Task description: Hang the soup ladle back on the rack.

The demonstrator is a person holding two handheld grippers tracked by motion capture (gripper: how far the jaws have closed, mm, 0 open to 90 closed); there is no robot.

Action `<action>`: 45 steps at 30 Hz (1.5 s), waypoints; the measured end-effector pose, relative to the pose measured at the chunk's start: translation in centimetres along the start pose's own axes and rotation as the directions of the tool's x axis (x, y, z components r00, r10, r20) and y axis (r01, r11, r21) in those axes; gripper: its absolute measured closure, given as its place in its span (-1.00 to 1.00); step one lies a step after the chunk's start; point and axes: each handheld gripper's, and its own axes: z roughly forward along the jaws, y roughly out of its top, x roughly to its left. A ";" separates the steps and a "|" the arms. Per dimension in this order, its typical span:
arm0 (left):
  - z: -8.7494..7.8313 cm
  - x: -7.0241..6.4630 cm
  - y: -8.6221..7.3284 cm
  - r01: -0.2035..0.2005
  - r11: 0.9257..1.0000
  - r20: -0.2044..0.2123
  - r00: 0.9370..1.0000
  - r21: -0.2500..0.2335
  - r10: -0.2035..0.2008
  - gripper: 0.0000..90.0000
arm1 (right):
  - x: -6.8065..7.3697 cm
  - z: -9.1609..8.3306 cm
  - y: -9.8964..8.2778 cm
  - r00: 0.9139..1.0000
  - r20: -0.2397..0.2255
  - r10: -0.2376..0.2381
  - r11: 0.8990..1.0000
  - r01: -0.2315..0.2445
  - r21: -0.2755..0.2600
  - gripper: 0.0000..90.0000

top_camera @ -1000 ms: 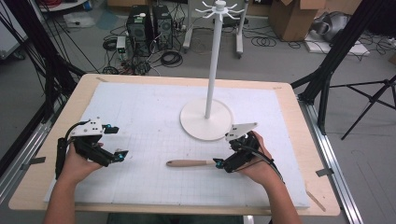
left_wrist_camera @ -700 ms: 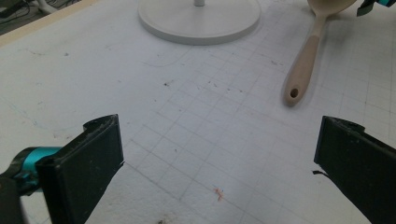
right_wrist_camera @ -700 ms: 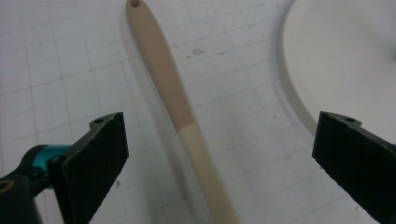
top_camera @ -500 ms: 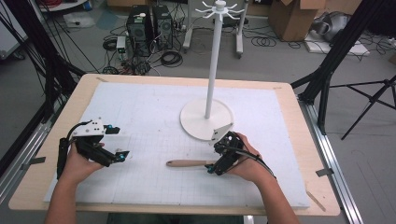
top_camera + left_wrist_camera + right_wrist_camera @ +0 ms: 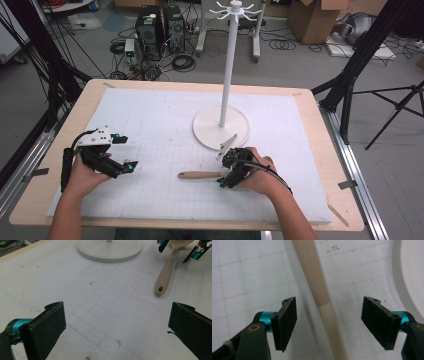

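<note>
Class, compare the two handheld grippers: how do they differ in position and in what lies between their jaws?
The right gripper sits over the wooden spoon, whose handle runs between its jaws; they have just been closing but do not touch it. The left gripper rests apart, jaws wide over bare white mat. Both are black with turquoise fittings, each held in one hand.

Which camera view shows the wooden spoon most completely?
The left gripper view: the wooden spoon shows handle, hanging hole and bowl. The right gripper view shows its handle between open fingers; the high view shows the handle.

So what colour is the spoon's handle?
The spoon's handle is pale beige, like light wood, lying on the white gridded mat; clearest in the left gripper view.
</note>
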 end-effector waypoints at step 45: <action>0.1 -0.1 0.0 -0.003 1.000 -0.010 1.000 0.007 0.003 -0.96 | -1.2 0.6 0.7 0.995 -0.094 0.020 0.992 -0.008 0.124 0.52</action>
